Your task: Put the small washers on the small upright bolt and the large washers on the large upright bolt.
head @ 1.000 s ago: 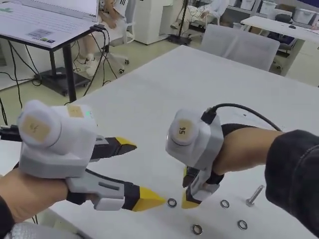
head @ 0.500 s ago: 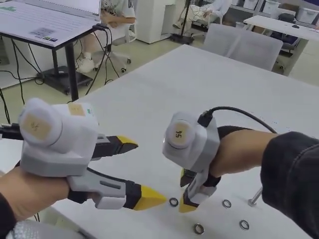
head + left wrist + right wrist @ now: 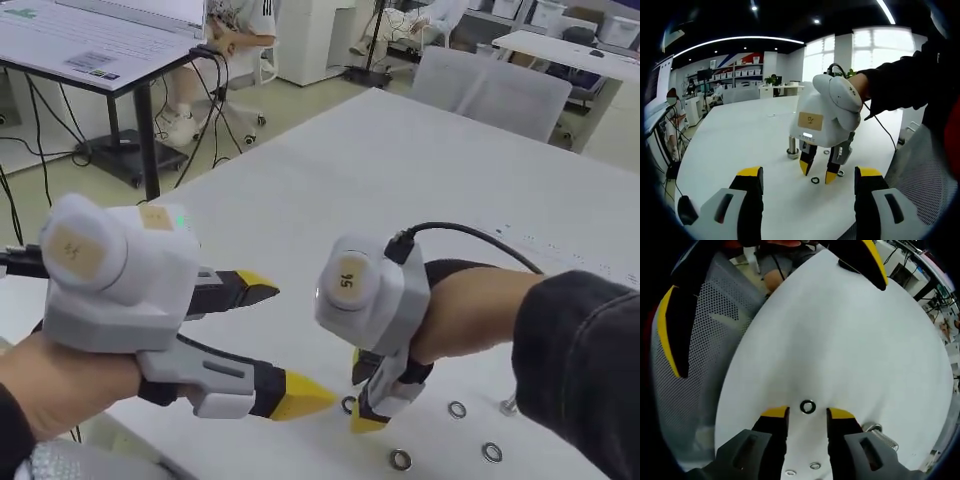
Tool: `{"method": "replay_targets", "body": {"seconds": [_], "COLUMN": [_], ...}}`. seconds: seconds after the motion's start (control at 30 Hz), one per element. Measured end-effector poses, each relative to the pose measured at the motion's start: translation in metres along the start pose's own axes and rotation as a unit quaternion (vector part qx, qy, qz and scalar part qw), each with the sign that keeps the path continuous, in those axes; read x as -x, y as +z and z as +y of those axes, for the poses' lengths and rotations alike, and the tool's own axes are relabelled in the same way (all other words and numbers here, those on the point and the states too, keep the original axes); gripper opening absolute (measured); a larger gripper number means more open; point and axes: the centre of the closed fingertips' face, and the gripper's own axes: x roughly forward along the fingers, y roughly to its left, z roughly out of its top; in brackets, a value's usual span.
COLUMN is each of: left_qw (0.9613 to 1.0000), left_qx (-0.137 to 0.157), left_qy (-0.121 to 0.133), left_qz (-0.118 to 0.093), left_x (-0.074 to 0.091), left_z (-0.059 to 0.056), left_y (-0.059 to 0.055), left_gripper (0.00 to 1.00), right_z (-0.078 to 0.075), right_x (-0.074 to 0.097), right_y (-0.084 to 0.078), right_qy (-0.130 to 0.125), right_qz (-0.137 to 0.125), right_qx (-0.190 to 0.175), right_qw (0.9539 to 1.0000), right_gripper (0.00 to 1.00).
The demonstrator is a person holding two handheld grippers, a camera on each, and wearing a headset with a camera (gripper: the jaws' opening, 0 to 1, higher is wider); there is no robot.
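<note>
Head view: a white tabletop (image 3: pixel 400 170) with two hand-held tools over it. The left tool (image 3: pixel 282 343), at lower left, has its yellow-tipped jaws spread wide and holds nothing. The right tool (image 3: pixel 362 415) points down at the tabletop, its tips just beside a small washer (image 3: pixel 347 404). Three more washers (image 3: pixel 457 409) lie to the right, near a bolt (image 3: pixel 509 405) half hidden by a dark sleeve (image 3: pixel 580 350).

Left gripper view: the right tool hangs ahead, jaws parted, its tips on either side of the small washer, which lies flat. The bolt stands upright just behind it.

Right gripper view: the right tool's jaws are open. The small washer lies on the tabletop just past the gap between the tips, touching neither. The left tool's wide jaws show at the top.
</note>
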Motion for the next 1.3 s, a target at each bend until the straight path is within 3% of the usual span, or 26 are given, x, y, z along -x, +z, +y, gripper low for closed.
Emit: {"method": "replay_targets", "body": {"seconds": [0.3, 0.87, 1.3], "left_qw": [1.0, 1.0, 1.0], "left_qx": [0.001, 0.0, 0.0], "left_qy": [-0.001, -0.004, -0.006], "left_qz": [-0.002, 0.001, 0.002], "left_x": [0.0006, 0.0011, -0.0006], "left_z": [-0.0002, -0.002, -0.0009], "left_y": [0.0002, -0.0007, -0.0002], "left_gripper": [0.74, 0.73, 0.73], "right_z": [0.0017, 0.0017, 0.001], "right_x": [-0.0007, -0.0006, -0.0006], "right_y": [0.0022, 0.0029, 0.0028], "right_qy": [-0.002, -0.006, -0.006], "right_qz": [-0.001, -0.001, 0.001], "right_qx": [0.006, 0.003, -0.003], "right_qw": [1.0, 1.0, 1.0], "right_gripper": [0.22, 0.15, 0.14]}}
